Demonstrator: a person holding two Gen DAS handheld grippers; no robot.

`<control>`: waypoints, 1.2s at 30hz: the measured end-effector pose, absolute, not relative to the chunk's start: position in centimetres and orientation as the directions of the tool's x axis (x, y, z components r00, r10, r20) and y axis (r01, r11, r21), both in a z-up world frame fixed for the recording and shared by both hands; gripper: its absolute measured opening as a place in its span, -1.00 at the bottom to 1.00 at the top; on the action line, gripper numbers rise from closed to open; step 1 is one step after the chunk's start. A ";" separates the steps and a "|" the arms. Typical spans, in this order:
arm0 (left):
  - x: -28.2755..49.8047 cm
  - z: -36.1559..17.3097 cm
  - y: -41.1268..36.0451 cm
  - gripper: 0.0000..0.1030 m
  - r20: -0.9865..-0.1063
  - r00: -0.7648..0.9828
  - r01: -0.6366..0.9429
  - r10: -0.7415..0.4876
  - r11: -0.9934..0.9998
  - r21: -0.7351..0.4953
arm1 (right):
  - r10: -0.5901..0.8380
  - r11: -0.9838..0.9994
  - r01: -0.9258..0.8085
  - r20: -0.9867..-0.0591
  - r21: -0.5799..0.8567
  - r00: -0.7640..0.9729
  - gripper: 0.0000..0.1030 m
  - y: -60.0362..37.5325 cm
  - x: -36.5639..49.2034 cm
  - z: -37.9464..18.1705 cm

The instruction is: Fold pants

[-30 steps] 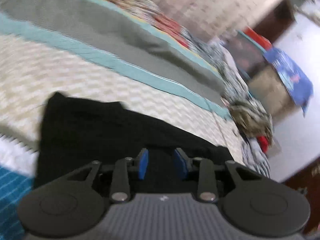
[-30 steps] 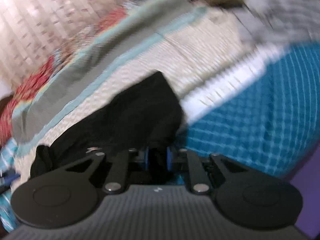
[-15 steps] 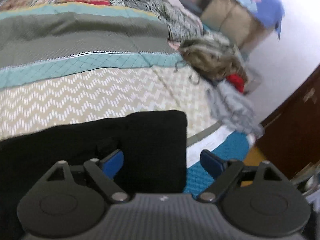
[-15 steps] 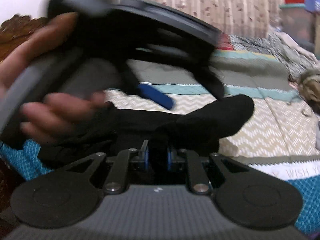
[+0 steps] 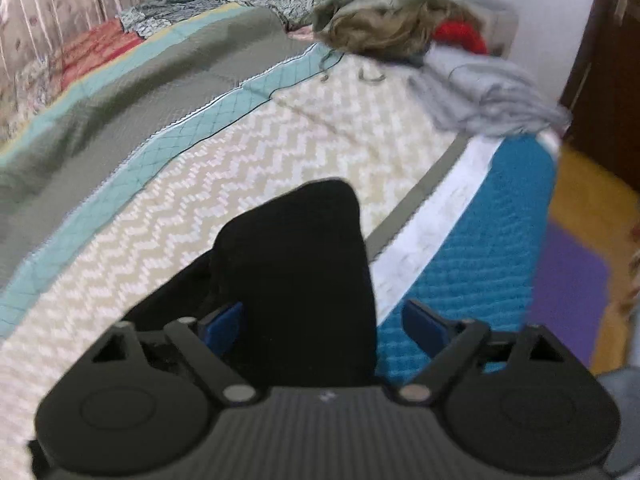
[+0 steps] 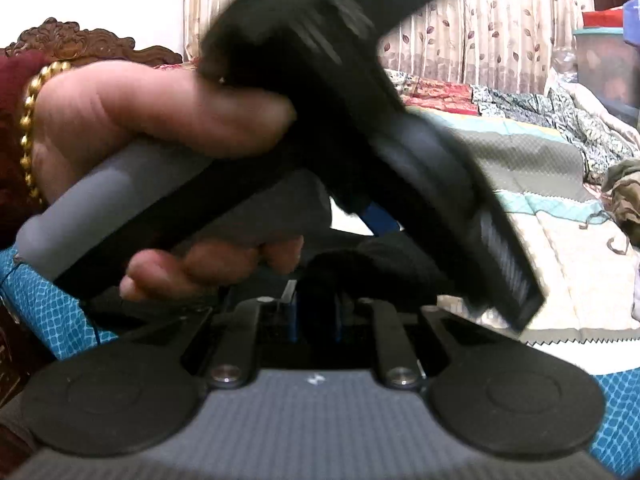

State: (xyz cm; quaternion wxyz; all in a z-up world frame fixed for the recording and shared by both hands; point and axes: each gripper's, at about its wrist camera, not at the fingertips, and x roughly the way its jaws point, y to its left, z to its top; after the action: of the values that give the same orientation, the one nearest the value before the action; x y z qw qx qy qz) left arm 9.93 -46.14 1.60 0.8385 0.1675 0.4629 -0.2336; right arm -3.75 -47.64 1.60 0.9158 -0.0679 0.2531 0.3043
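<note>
Left wrist: pants [image 5: 296, 280] between (spread) jaws

- I count one pair of black pants [image 5: 296, 264] on my bed
- Two grippers of mine: the left gripper [image 5: 322, 326] and the right gripper [image 6: 316, 312]
- Two blue pads on the left one, one at each side [image 5: 222, 326]
- One hand [image 6: 160, 120] of mine shows, wrapped round a gripper handle
- One gold bead bracelet [image 6: 30, 120] on that wrist
- One quilt [image 5: 280, 148] with zigzag stripes
- One heap of loose clothes [image 5: 400, 20] at the far end
- One purple mat [image 5: 568, 292] on the floor
</note>
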 end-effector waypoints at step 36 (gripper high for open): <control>3.0 0.0 -9.5 -0.55 -0.543 0.748 -0.174 -0.381 0.678 -0.715 | 0.654 0.571 -0.814 -0.538 -0.108 0.531 -0.74 -36.6 -3.3 3.9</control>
State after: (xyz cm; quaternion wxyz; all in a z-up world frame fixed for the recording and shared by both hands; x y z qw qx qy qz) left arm 3.02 -9.52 0.01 0.8466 -0.3968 0.3495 -0.0611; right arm -3.33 -36.60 3.86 0.8571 -0.1761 0.2259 0.4282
